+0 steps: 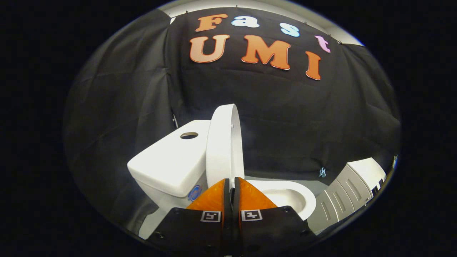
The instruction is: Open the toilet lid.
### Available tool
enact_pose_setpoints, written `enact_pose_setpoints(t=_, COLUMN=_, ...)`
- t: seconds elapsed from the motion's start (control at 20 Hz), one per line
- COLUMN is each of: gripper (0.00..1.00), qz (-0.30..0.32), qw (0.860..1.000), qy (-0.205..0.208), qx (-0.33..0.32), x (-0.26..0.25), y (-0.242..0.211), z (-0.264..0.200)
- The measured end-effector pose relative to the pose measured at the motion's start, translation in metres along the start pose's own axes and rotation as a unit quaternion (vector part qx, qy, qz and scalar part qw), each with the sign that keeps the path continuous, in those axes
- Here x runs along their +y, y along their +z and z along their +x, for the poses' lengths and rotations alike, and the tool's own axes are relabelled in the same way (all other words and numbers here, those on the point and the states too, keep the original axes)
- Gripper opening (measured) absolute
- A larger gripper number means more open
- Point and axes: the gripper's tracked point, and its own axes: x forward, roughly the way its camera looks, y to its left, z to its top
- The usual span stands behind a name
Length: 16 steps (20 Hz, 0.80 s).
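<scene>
At lower centre of the frame, the tongs (232, 184) are clenched, gripping nothing. Just beyond them the toilet lid (223, 142) stands upright against the tank (171, 160), bowl (289, 198) uncovered.

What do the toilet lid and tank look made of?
Toilet lid: thin, smooth white, likely plastic, standing raised just beyond the gripper, whose fingers are nearly closed.
Tank: thick glossy white with soft highlights, probably glazed ceramic.
</scene>
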Motion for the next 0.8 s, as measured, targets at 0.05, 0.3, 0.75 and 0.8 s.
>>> enact_pose_setpoints(t=0.05, gripper=0.08, qz=-0.006, qw=1.000, qy=0.004, qx=0.001, x=0.008, y=-0.001, z=0.001)
enact_pose_setpoints(t=0.3, gripper=0.08, qz=-0.011, qw=1.000, qy=-0.010, qx=-0.004, x=0.008, y=-0.002, z=-0.003)
enact_pose_setpoints(t=0.75, gripper=0.87, qz=0.057, qw=0.994, qy=0.083, qx=-0.046, x=-0.025, y=0.051, z=-0.018)
enact_pose_setpoints(t=0.8, gripper=0.89, qz=0.054, qw=0.994, qy=0.083, qx=-0.053, x=-0.039, y=0.057, z=-0.023)
